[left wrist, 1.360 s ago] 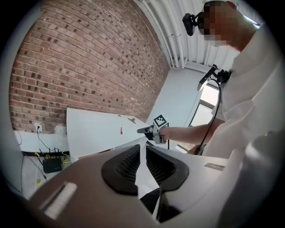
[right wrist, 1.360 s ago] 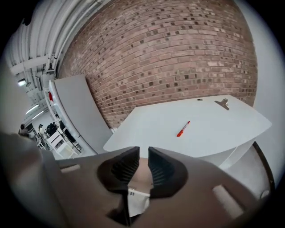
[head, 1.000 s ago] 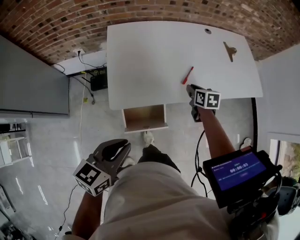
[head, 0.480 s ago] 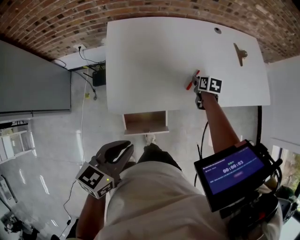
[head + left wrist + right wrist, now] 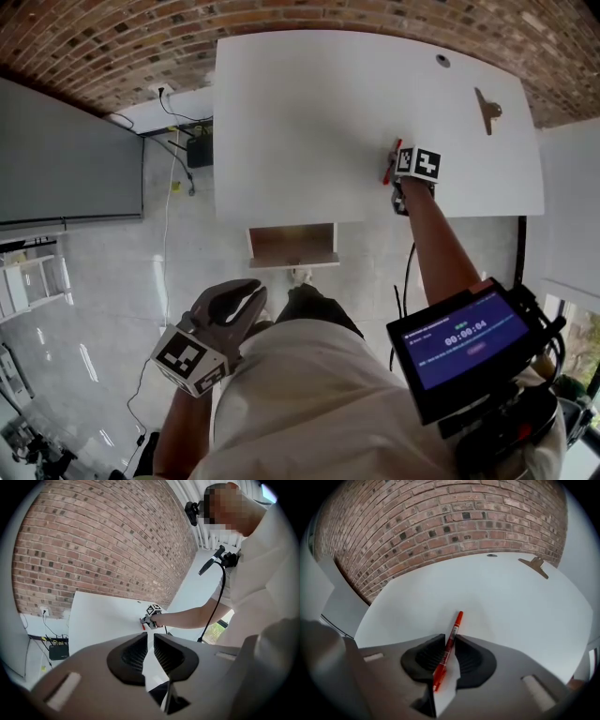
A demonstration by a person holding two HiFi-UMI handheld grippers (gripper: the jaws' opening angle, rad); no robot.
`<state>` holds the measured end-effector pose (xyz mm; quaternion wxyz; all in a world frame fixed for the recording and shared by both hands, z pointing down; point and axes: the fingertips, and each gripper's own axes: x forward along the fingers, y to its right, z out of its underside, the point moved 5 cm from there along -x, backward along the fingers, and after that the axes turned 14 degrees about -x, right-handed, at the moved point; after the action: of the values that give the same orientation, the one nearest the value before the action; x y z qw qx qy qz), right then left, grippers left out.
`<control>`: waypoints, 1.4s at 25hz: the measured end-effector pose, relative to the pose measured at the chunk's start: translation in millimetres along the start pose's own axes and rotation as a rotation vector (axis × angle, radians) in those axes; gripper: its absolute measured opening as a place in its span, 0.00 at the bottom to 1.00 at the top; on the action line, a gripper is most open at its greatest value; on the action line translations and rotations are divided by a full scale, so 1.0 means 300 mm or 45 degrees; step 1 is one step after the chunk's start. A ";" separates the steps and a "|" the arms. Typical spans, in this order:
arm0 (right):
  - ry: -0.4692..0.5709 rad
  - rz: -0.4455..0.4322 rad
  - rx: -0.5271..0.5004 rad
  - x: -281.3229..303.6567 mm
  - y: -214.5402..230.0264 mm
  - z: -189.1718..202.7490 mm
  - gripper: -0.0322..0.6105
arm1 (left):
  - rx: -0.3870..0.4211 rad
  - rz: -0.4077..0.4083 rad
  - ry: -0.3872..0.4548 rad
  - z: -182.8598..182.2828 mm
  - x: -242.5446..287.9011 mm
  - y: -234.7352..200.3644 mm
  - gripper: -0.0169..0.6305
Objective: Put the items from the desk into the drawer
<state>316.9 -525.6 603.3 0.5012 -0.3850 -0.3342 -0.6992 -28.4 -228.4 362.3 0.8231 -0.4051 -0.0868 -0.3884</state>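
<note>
My right claw [image 5: 397, 174] is out over the white desk [image 5: 300, 112], closed on the red pen [image 5: 451, 641], whose tip looks to rest on the desktop. The pen runs lengthwise between the pads instead of across them, and that is my worry. It is a thin, round, glossy plastic barrel, so with only 2 narrow lines of contact it could slide forward out of the grip or swing down when I lift. The pads are black and ribbed, which should help some.

The open drawer [image 5: 292, 261] sits below the desk's near edge, well apart from the pen. A slip on the way there would drop the pen on the shiny floor, where it would likely roll.

A flat tan clip [image 5: 487, 110] lies near the far right of the desk, thin and hard to get under, I would guess.

My left claw [image 5: 239, 305] hangs low by my hip, all but closed with only a sliver between the pads, holding nothing.
</note>
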 end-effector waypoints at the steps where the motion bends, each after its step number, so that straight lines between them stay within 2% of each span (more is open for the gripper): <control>1: -0.005 0.015 -0.005 -0.002 0.002 0.000 0.15 | -0.003 0.002 0.000 0.002 -0.001 -0.001 0.10; 11: 0.048 0.029 0.028 -0.030 -0.004 -0.004 0.12 | -0.015 0.001 0.017 -0.005 -0.025 -0.002 0.10; 17: 0.131 -0.022 0.049 -0.130 -0.110 0.051 0.12 | 0.007 0.037 0.017 0.054 -0.107 0.004 0.10; 24: 0.191 -0.112 0.030 -0.260 -0.286 0.137 0.12 | 0.013 0.089 0.028 0.150 -0.212 0.024 0.10; 35: 0.206 -0.229 -0.050 -0.381 -0.709 0.369 0.12 | -0.040 0.095 0.053 0.368 -0.512 -0.011 0.09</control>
<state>158.6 -322.3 539.3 0.4541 -0.3056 -0.3122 -0.7765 -116.7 -61.2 366.3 0.8322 -0.4129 -0.0483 -0.3670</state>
